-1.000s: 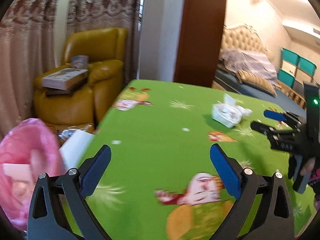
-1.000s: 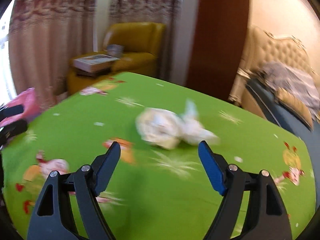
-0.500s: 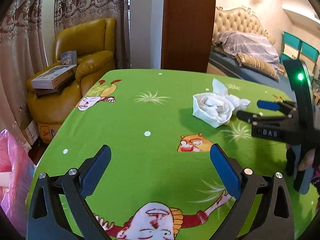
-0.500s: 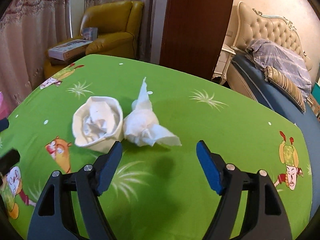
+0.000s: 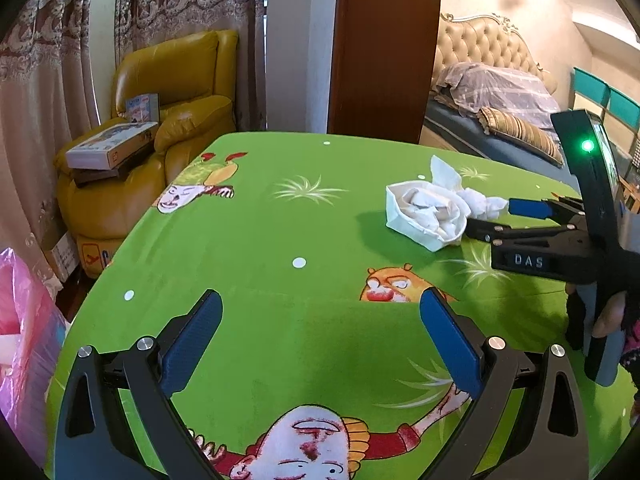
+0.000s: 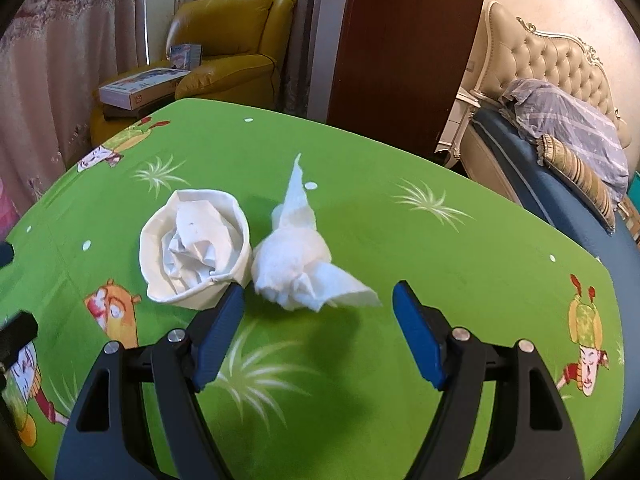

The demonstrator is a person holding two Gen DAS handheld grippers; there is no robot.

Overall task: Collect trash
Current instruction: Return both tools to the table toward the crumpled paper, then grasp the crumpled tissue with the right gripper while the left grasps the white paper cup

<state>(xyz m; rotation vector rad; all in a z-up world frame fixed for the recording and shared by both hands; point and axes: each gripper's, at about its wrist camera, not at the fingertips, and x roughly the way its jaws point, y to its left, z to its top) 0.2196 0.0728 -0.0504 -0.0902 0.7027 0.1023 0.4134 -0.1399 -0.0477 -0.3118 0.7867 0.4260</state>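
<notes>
two white scraps sit on the green tablecloth: a crumpled tissue just right of the paper cup. right gripper, jaws apart and empty, is nearer, tissue just ahead; left gripper also gapes empty, well short.

Left gripper hangs tilted downward, jaws spread wide with nothing between them. Right gripper also angles down, jaws apart and gripping nothing. A hand grips the right handle, apparently in a dark sleeve.
</notes>
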